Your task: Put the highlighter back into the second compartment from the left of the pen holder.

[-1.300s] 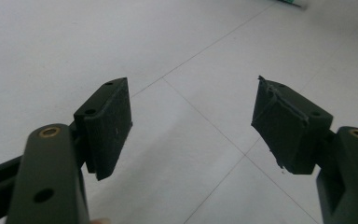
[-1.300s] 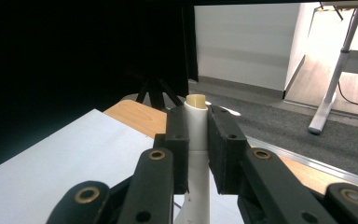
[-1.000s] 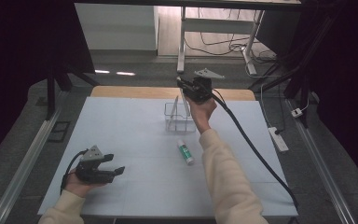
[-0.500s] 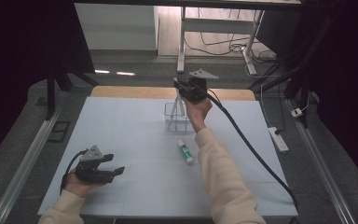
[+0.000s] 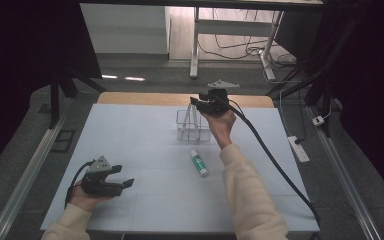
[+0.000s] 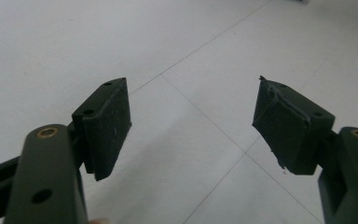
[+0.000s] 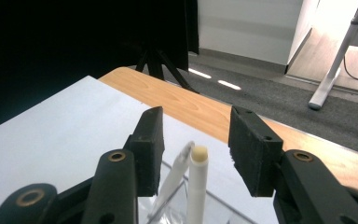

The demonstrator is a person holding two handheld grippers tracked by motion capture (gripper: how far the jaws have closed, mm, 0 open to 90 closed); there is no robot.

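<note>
A clear pen holder (image 5: 200,134) stands at the back middle of the white table (image 5: 145,145), with two white pens (image 5: 192,116) upright in it. My right gripper (image 5: 196,103) hovers just above the pen tops, open. In the right gripper view the two pens (image 7: 198,184) rise between the spread jaws of the right gripper (image 7: 196,140), touching neither. A green-and-white glue stick (image 5: 198,163) lies on the table in front of the holder. My left gripper (image 5: 124,176) rests low at the front left, open. Its left gripper view shows the gripper (image 6: 191,126) with bare table between the pads.
A strip of wooden tabletop (image 5: 145,98) runs along the far edge behind the white surface. The right gripper's black cable (image 5: 275,160) trails over the table's right side. A power strip (image 5: 299,149) lies on the floor at the right.
The right gripper has shifted slightly and turned a little above the pen holder. The left gripper has stayed where it was.
</note>
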